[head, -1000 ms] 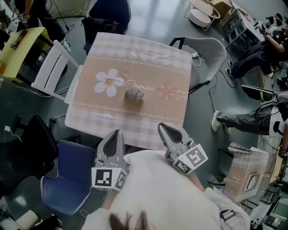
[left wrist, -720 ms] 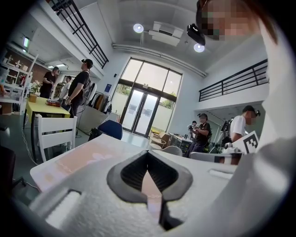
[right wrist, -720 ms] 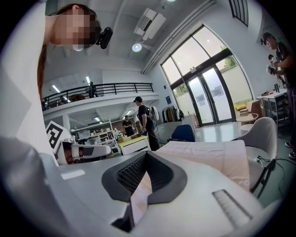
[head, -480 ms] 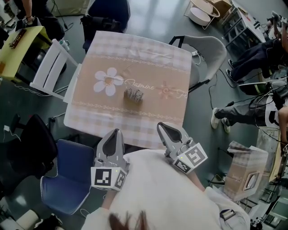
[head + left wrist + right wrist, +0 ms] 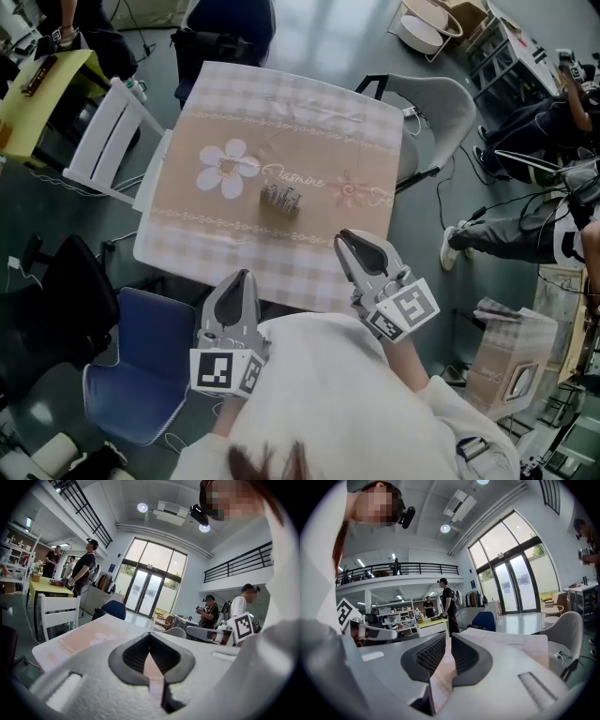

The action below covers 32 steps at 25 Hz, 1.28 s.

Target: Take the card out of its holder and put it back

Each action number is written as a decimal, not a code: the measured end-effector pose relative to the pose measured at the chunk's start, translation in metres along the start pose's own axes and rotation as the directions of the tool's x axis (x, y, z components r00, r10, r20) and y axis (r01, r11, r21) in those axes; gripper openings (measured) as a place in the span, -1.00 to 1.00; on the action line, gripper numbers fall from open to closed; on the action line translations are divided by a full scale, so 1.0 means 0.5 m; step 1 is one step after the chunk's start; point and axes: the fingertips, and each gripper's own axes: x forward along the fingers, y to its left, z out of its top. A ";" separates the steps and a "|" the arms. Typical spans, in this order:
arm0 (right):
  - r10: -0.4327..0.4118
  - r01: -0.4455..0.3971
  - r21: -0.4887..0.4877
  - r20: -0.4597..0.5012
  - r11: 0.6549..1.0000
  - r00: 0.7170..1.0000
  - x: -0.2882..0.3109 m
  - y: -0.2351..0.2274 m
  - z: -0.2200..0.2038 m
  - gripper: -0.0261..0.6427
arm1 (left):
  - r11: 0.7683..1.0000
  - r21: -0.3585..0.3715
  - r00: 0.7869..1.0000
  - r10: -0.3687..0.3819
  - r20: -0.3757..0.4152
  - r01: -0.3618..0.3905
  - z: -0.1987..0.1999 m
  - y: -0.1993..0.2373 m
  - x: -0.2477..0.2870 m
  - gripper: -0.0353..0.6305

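On table [image 5: 281,103], centre: card holder [image 5: 279,198]. Near edge: left gripper [image 5: 242,277] closed, empty; right gripper [image 5: 350,240] just parting, narrow gap, empty.

Through my left gripper [image 5: 150,638] I see the jaws drawn together at their tips, with nothing caught between them. Past them stretches the bench [image 5: 84,639] under its pink flowered cloth. A white chair [image 5: 56,616] stands at its left side, a blue chair [image 5: 114,609] at its far end.
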 end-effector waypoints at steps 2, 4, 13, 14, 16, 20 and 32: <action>-0.009 0.009 -0.029 -0.006 1.000 1.000 0.020 -0.025 0.004 -0.76 | 1.000 -0.001 1.000 0.004 -0.001 -0.004 -0.002 0.003 0.000 -0.89; -0.004 0.003 -0.044 -0.013 0.999 1.000 0.042 -0.043 0.005 -0.70 | 1.000 0.000 1.000 0.008 -0.004 -0.008 -0.003 0.004 0.001 -0.89; 0.054 -0.058 -0.026 -0.150 0.998 0.987 0.178 -0.103 -0.107 -0.50 | 1.000 0.003 1.000 0.027 -0.012 -0.027 -0.008 0.010 0.010 -0.89; 0.058 -0.064 -0.025 -0.173 0.998 0.983 0.194 -0.106 -0.128 -0.50 | 1.000 0.004 1.000 0.028 -0.014 -0.028 -0.009 0.011 0.011 -0.89; 0.066 -0.071 -0.017 -0.206 0.997 0.976 0.225 -0.112 -0.163 -0.49 | 0.999 0.006 0.999 0.035 -0.018 -0.035 -0.010 0.013 0.012 -0.89; 0.082 -0.083 0.005 -0.240 0.997 0.967 0.274 -0.124 -0.212 -0.49 | 0.997 -0.032 0.998 0.066 -0.004 -0.067 -0.003 0.016 0.016 -0.89; 0.118 -0.126 -0.006 -0.292 0.992 0.949 0.311 -0.113 -0.258 -0.85 | 0.996 -0.040 0.996 0.083 -0.012 -0.083 -0.006 0.021 0.021 -0.89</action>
